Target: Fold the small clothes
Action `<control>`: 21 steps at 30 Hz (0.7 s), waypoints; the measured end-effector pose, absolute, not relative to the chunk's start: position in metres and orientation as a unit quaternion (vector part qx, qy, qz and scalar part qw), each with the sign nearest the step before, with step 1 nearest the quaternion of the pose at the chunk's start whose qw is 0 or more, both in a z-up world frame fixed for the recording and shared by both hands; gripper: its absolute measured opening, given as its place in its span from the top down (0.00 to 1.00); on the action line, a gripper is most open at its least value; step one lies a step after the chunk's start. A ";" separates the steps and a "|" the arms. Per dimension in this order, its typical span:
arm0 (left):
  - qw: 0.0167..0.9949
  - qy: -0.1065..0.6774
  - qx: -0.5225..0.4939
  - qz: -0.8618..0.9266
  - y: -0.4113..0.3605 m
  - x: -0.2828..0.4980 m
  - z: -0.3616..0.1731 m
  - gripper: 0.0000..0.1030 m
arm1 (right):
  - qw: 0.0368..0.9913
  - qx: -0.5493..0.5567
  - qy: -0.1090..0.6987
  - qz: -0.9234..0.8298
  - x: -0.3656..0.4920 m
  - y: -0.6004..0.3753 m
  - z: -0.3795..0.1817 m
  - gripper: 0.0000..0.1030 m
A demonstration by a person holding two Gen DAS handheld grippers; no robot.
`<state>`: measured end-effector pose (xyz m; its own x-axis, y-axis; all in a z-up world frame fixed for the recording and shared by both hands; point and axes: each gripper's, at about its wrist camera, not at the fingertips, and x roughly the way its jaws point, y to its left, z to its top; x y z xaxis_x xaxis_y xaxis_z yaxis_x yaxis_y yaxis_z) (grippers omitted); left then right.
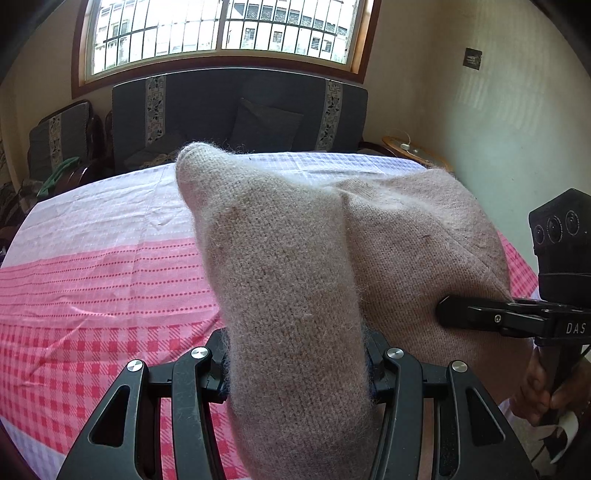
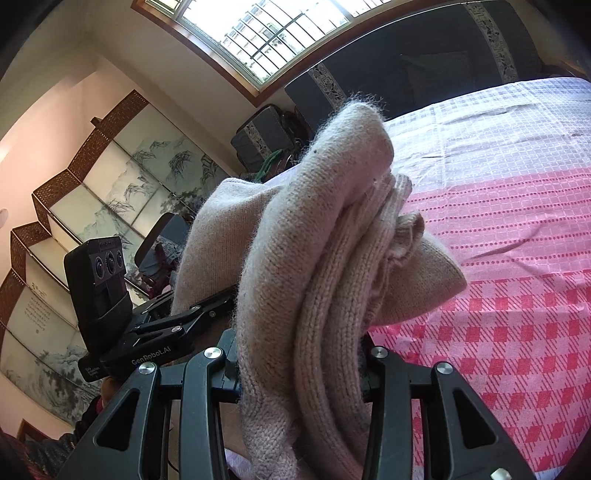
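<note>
Left tool clamped on a thick bunch of the knit, fabric bulging up between the jaws and hiding the pads. Right tool likewise closed on several stacked layers of the same knit, ribbed edge outermost. Held aloft between both tools, above the near checked part of the cloth on the worktop, not lying on it. Beyond the knit, cloth mostly bare; past that, a dark sofa under the window.

Risks, as judged: layers sliding out of the right grip, since stacked wool gives little bite; folds bunching instead of flattening once lowered; uneven descent of the two tools skewing the crease; loose corner tucking under the knit.
</note>
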<state>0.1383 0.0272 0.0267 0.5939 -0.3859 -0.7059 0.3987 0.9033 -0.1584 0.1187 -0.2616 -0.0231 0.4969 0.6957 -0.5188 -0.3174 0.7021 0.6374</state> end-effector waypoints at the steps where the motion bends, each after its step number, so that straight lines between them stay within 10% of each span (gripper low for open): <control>1: 0.892 0.395 0.009 -0.219 0.028 0.138 0.026 0.50 | 0.831 0.238 0.400 0.305 0.120 -0.261 -0.023 0.65; 21: 0.889 0.407 0.010 -0.210 0.037 0.125 0.013 0.50 | 0.825 0.236 0.415 0.303 0.130 -0.240 -0.025 0.65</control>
<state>0.1252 0.0369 0.0129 0.5803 -0.3655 -0.7278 0.3818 0.9114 -0.1533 0.1299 -0.2402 -0.0246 0.4722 0.6952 -0.5420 -0.3032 0.7054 0.6406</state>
